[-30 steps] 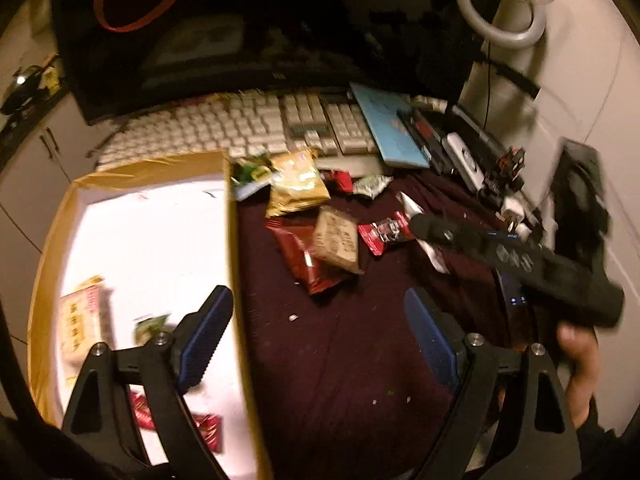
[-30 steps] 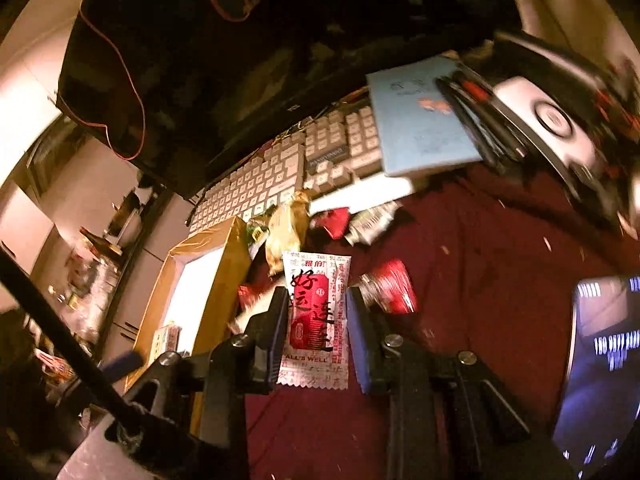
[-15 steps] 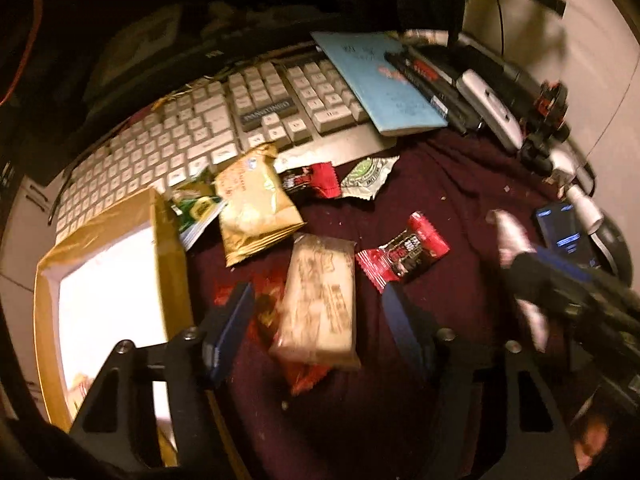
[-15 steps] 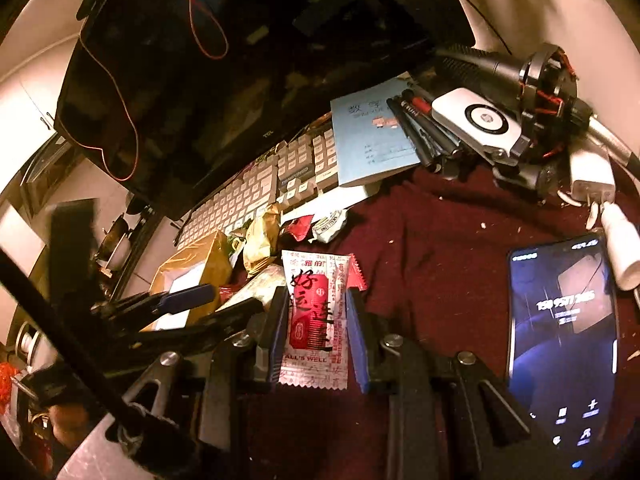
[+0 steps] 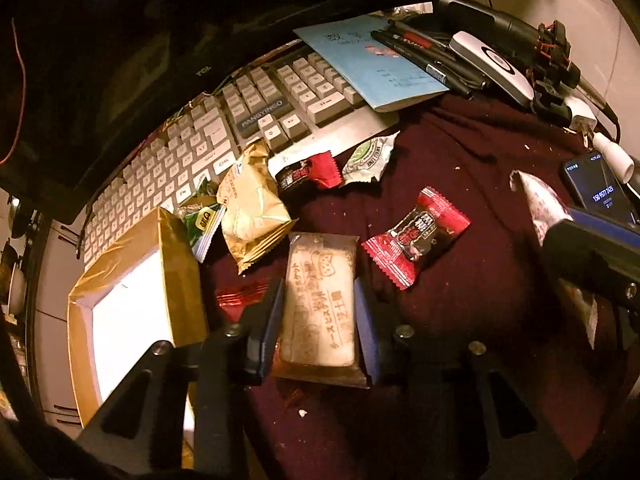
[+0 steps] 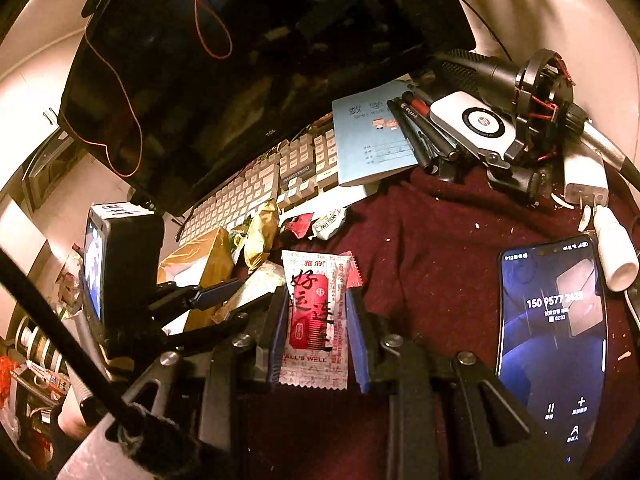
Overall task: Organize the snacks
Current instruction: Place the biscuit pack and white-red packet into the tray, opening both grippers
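Maroon cloth [image 5: 460, 320] covers our surface; left gripper [image 5: 318, 316] fingers, just closing, flank a beige biscuit pack [image 5: 320, 300]. Right gripper [image 6: 318, 336] clamps an "ALL'S WELL" sachet [image 6: 314, 316]; keyboard [image 5: 256, 120] reads "PANGYINGO".

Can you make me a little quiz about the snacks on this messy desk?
1. True or false: the right tongs hold a white-and-red sachet.
2. What lies between the left tongs? A) beige biscuit pack B) banana C) spoon
3. Fill in: the gold box sits on the ____ side of the left wrist view.

Key: 1 true; 2 A; 3 left.
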